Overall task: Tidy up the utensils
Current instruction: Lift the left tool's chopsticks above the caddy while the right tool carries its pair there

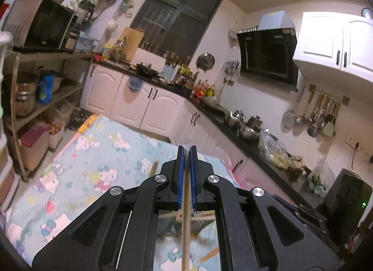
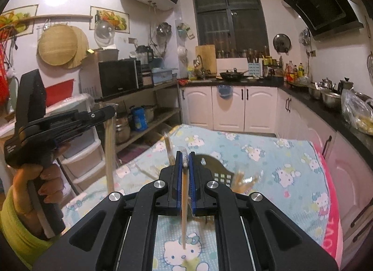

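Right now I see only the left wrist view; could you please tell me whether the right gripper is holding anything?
Observer: Yes, the right gripper is shut on a wrapped chopstick.
Operator: Thank you. What lies ahead of it?
Observer: A dark spatula lies on the tablecloth, with a loose bundle of chopsticks beside it.
Operator: And how does my own stick sit?
Observer: It hangs almost straight down from the left gripper, as the left stick shows.
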`<control>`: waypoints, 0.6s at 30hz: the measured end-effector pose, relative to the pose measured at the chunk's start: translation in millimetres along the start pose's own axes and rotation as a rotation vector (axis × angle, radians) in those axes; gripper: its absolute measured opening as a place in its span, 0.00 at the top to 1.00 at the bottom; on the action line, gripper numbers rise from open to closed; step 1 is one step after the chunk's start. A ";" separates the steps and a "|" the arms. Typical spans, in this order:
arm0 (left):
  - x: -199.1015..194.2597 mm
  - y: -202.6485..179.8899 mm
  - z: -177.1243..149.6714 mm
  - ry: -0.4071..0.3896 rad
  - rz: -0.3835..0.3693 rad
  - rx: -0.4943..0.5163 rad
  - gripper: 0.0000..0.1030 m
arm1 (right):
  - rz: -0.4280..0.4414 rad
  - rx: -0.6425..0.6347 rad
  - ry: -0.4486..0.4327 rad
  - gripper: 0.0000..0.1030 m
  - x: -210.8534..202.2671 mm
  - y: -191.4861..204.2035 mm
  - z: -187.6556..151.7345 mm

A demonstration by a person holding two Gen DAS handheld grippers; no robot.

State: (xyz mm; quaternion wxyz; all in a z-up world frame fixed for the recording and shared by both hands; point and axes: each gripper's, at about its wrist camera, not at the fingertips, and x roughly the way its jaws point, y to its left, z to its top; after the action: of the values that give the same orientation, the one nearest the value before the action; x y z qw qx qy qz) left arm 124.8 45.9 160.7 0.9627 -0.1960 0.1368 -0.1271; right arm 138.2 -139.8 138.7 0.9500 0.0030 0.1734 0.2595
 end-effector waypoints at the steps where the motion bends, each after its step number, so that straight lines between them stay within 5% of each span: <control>1: -0.4 -1.1 3.1 -0.010 0.003 0.005 0.99 | 0.005 -0.003 -0.010 0.94 -1.7 1.1 4.6; 18: 16.7 -11.2 57.7 -0.204 0.109 -0.011 0.99 | 0.042 -0.002 -0.135 0.95 -6.3 1.8 68.4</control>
State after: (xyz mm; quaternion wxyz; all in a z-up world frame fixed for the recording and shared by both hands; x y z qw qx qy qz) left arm 156.2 50.8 212.8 0.9760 -0.2055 0.0492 -0.0534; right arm 154.8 -135.5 205.2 0.9539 0.0231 0.1088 0.2786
